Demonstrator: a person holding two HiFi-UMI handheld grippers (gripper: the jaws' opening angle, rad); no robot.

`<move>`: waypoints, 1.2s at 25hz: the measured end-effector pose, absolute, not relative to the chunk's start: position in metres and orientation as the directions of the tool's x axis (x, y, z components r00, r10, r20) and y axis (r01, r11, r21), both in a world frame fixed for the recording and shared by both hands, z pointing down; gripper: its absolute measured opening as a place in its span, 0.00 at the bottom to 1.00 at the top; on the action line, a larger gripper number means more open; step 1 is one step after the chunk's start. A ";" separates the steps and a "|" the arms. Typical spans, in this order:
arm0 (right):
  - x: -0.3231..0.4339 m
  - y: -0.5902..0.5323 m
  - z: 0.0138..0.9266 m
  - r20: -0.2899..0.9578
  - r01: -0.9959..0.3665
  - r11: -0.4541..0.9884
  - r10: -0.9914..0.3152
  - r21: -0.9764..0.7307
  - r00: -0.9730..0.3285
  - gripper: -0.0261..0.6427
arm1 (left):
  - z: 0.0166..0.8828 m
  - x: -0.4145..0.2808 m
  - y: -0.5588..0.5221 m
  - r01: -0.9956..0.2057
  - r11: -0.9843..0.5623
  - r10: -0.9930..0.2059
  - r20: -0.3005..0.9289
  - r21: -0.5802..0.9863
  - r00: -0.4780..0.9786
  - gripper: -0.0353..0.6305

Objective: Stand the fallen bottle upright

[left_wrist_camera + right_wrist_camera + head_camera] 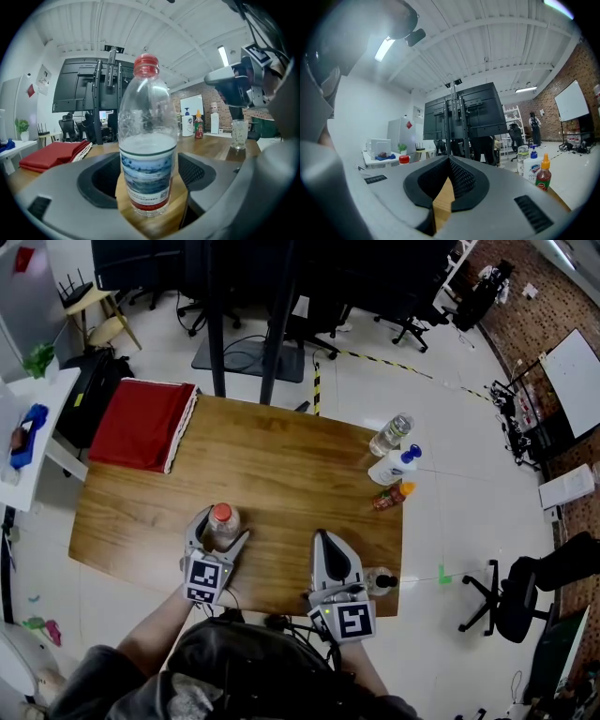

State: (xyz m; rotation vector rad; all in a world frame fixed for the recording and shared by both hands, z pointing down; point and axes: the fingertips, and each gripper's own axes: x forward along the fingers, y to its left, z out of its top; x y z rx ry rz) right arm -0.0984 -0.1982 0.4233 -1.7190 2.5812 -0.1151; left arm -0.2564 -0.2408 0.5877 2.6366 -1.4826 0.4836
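Already upright, the bottle (222, 524) stands on the table (281, 460) near its front edge, red cap up and partly filled, between the fingers of the left gripper (221, 530), which stand apart on either side of it with a thin gap at each pad, so nothing presses on it. Right of it, the right gripper (322, 536) lies over the same edge with its fingers together and nothing between them, while three more bottles (394, 465) sit well apart at the far right edge.
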 end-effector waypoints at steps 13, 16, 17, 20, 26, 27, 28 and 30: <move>-0.091 -0.180 0.421 0.010 -0.920 0.381 -0.923 -0.091 -0.384 0.05 | 0.587 -0.257 -0.231 -0.854 -0.520 -0.812 0.323 -0.019 0.486 0.74; -0.091 -0.177 0.420 0.008 -0.919 0.385 -0.922 -0.089 -0.387 0.05 | 0.580 -0.260 -0.226 -0.859 -0.512 -0.820 0.311 -0.024 0.481 0.74; -0.090 -0.176 0.421 0.007 -0.918 0.386 -0.921 -0.089 -0.389 0.05 | 0.577 -0.261 -0.224 -0.861 -0.508 -0.825 0.303 -0.026 0.478 0.74; -0.091 -0.171 0.420 0.002 -0.915 0.393 -0.919 -0.092 -0.395 0.05 | 0.565 -0.264 -0.219 -0.873 -0.488 -0.842 0.277 -0.027 0.462 0.74; -0.091 -0.160 0.414 -0.012 -0.910 0.404 -0.914 -0.092 -0.405 0.05 | 0.535 -0.266 -0.205 -0.882 -0.469 -0.862 0.230 -0.030 0.451 0.74; -0.089 -0.158 0.413 -0.015 -0.909 0.406 -0.914 -0.092 -0.406 0.05 | 0.529 -0.265 -0.201 -0.883 -0.467 -0.866 0.221 -0.035 0.449 0.74; -0.088 -0.155 0.412 -0.016 -0.909 0.407 -0.913 -0.092 -0.408 0.05 | 0.523 -0.264 -0.197 -0.885 -0.464 -0.869 0.213 -0.040 0.446 0.74; -0.085 -0.150 0.410 -0.020 -0.907 0.412 -0.911 -0.091 -0.412 0.05 | 0.514 -0.262 -0.190 -0.890 -0.453 -0.877 0.202 -0.048 0.435 0.74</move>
